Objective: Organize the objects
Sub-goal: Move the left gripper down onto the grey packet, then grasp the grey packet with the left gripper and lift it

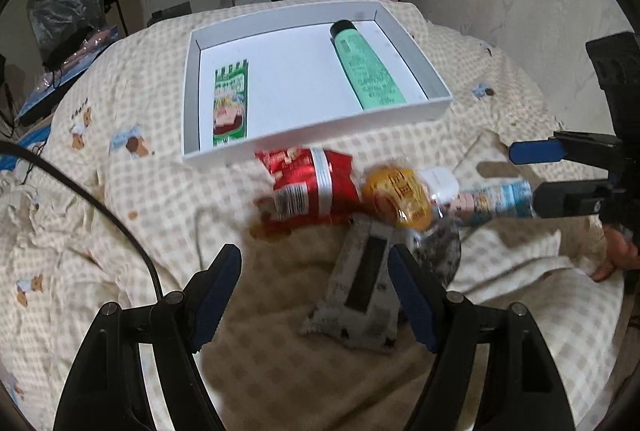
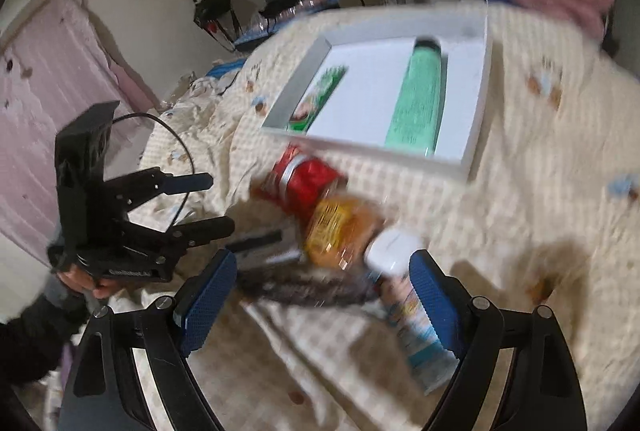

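- Bedding fills the left wrist view: a cream checked bedspread with small bear prints [image 1: 120, 215], and on it a shallow white cardboard tray [image 1: 436, 107].
- Inside the tray, a green flat snack packet [image 1: 230, 107] lies along the left wall and a mint-green tube with a dark cap [image 1: 366, 69] lies near the right wall, well apart from each other.
- Just in front of the tray's near wall lies a crumpled red foil snack bag [image 1: 308, 187]; a round yellow-orange wrapped snack [image 1: 400, 197] touches its right side, and a white-capped tube with blue and pink print [image 1: 492, 201] lies to the right of that.
- A grey speckled flat packet with a dark strip [image 1: 360, 291] lies nearest the camera.
- The left tool [image 1: 316, 279] hangs over this packet with its blue-padded fingers apart and nothing between the pads.
- The right tool [image 1: 524, 175] enters from the right edge, fingers apart, its tips at the white-capped tube's end; contact cannot be told.
- In the right wrist view, blurred, the right tool [image 2: 320, 283] stands spread; the white-capped tube [image 2: 404, 295] lies just inside the right finger, grip not evident.
- The left tool [image 2: 216, 203] shows at left, held by a hand [image 2: 86, 281], fingers apart.
- The tray [image 2: 478, 103] sits beyond the red bag [image 2: 308, 179] and yellow snack [image 2: 340, 227].
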A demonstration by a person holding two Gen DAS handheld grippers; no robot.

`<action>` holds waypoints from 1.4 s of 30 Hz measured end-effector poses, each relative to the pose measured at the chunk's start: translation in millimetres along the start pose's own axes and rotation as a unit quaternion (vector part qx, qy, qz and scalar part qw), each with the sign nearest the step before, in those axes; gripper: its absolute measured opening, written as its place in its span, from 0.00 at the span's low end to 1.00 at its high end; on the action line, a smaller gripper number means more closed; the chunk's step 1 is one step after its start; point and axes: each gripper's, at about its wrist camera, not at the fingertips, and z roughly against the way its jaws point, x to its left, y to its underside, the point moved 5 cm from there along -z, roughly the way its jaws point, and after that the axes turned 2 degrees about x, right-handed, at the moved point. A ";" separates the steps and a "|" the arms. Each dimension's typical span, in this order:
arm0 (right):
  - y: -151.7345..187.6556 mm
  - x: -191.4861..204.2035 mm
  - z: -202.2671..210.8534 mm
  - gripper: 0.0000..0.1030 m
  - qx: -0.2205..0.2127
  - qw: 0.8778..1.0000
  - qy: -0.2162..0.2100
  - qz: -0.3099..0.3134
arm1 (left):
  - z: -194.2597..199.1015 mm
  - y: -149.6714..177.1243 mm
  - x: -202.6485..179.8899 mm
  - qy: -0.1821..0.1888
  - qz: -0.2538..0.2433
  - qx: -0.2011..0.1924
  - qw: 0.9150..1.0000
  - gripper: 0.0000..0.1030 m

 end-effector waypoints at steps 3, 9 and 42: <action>7.8 3.7 5.2 0.86 -0.007 1.000 -0.008 -0.007 | 6.1 12.5 -5.1 0.017 -0.004 0.002 1.000 0.77; 29.5 5.3 -0.1 0.86 -0.005 0.999 -0.022 -0.031 | -2.7 26.8 -8.2 0.055 0.002 0.036 0.998 0.77; 35.2 5.2 -6.6 0.86 -0.009 1.000 -0.008 -0.029 | -35.2 -3.7 -28.2 0.046 -0.078 0.093 0.991 0.48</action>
